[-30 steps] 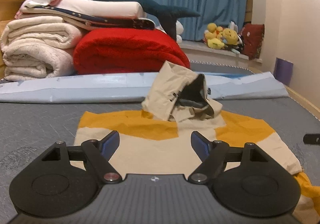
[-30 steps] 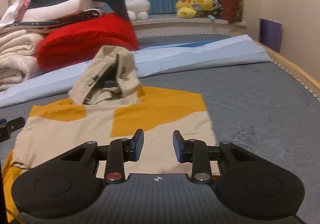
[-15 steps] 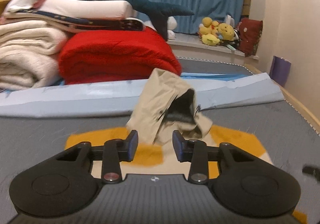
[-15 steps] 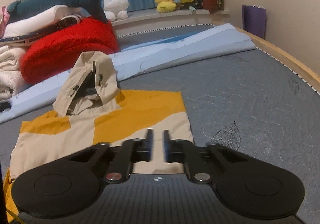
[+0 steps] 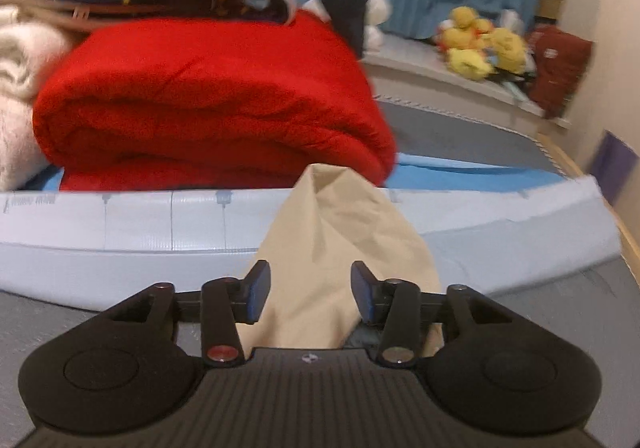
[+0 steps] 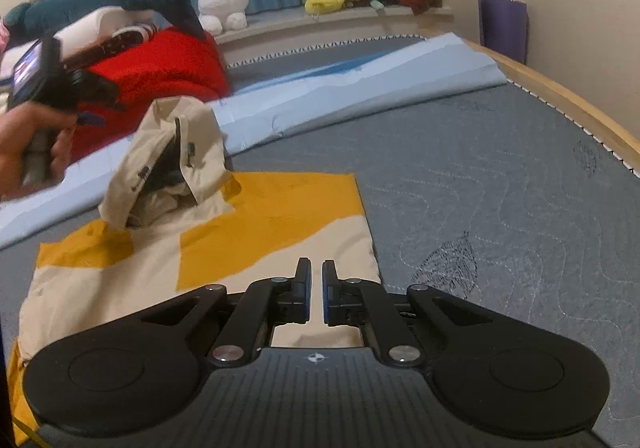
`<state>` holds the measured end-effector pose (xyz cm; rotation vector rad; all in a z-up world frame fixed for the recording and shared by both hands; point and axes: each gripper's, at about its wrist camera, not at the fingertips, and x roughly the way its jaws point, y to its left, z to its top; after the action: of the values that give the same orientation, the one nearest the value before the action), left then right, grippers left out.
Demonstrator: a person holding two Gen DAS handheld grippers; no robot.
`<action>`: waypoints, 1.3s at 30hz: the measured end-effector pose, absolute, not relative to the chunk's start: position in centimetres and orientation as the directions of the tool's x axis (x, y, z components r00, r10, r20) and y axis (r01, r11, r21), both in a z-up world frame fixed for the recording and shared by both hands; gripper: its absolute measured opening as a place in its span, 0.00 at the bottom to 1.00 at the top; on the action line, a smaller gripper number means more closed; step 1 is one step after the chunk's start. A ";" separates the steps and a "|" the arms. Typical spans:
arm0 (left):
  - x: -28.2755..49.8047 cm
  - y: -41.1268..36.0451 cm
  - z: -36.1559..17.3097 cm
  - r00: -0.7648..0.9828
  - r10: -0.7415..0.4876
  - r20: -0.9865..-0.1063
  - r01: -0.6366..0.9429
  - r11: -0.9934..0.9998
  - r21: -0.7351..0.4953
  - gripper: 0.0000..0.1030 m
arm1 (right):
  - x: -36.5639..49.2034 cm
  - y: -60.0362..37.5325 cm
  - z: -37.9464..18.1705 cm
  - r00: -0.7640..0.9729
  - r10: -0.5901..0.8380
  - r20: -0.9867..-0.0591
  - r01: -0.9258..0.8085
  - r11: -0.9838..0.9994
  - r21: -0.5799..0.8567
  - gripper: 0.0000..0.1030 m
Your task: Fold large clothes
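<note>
Left gripper [image 5: 306, 298] has swung up to the jacket hood [image 5: 344, 248], jaws opening astride it; right gripper [image 6: 316, 296] pressed together on jacket [image 6: 200, 248] hem

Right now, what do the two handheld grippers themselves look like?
Both the left gripper and right gripper are matte black plastic, with two round discs on a ribbed body, a small white emblem, blue pads on the fingers and silver pivot screws; the left has one red. No sleeve is visible.
</note>
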<state>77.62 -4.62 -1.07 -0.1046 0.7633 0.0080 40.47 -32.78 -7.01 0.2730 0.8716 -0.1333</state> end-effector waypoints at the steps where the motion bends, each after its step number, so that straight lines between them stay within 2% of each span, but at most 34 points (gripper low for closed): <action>1: 78.7 -4.6 -1.6 0.714 -0.034 -0.699 -0.052 0.994 -0.101 0.55 | 40.6 -32.8 -7.3 0.631 -0.009 -0.776 0.231 0.957 0.176 0.05; 7: 84.2 -5.5 -4.8 0.702 0.036 -0.711 -0.094 0.995 -0.042 0.57 | 41.0 -33.1 -8.9 0.599 -0.033 -0.800 0.281 0.944 0.172 0.05; 13: 86.3 -6.8 -7.1 0.711 0.080 -0.699 -0.057 0.997 0.055 0.57 | 41.1 -33.2 -10.3 0.568 -0.056 -0.821 0.310 0.939 0.151 0.05; 15: 86.6 -7.1 -7.7 0.703 0.099 -0.704 -0.045 0.994 0.095 0.41 | 41.2 -33.1 -10.4 0.568 -0.057 -0.821 0.315 0.937 0.153 0.05; 16: 86.5 -7.1 -7.8 0.700 0.102 -0.707 -0.034 0.993 0.110 0.21 | 41.3 -33.1 -10.4 0.567 -0.056 -0.822 0.316 0.936 0.155 0.05; 17: 86.5 -7.1 -7.8 0.696 0.096 -0.712 -0.016 0.993 0.118 0.05 | 41.3 -33.1 -10.4 0.569 -0.053 -0.821 0.317 0.935 0.159 0.05; 20: 84.8 -7.1 -6.4 0.721 0.061 -0.691 0.045 0.990 0.134 0.01 | 41.4 -33.1 -10.2 0.573 -0.048 -0.818 0.317 0.933 0.167 0.05; 25: 76.2 -7.0 -1.4 0.791 -0.101 -0.603 0.261 0.948 0.183 0.01 | 41.4 -33.7 -9.0 0.598 -0.010 -0.801 0.348 0.904 0.249 0.05; 28: 65.8 -5.9 1.4 0.813 -0.238 -0.531 0.434 0.856 0.281 0.01 | 41.2 -33.5 -7.7 0.636 0.023 -0.771 0.336 0.892 0.304 0.05; 31: 54.1 -2.7 0.8 0.800 -0.349 -0.489 0.568 0.702 0.429 0.01 | 41.2 -33.3 -6.8 0.672 0.056 -0.739 0.322 0.876 0.359 0.05; 33: 48.1 0.0 -1.2 0.748 -0.386 -0.540 0.638 0.644 0.423 0.01 | 41.2 -33.2 -6.3 0.694 0.081 -0.715 0.310 0.863 0.399 0.06; 36: 41.5 2.3 -5.0 0.725 -0.268 -0.635 0.647 0.580 0.494 0.01 | 41.2 -33.1 -6.2 0.716 0.150 -0.682 0.289 0.826 0.484 0.13; 38: 38.8 2.9 -5.5 0.710 -0.227 -0.666 0.623 0.643 0.445 0.05 | 41.4 -32.9 -6.4 0.718 0.192 -0.669 0.278 0.802 0.528 0.29; 39: 37.7 3.1 -5.1 0.713 -0.229 -0.662 0.591 0.705 0.392 0.05 | 41.5 -32.7 -6.6 0.717 0.214 -0.663 0.271 0.791 0.548 0.33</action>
<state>37.71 3.12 -5.13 0.6346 0.6209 -0.4899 41.47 -32.73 -6.58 0.6753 0.7862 -0.0348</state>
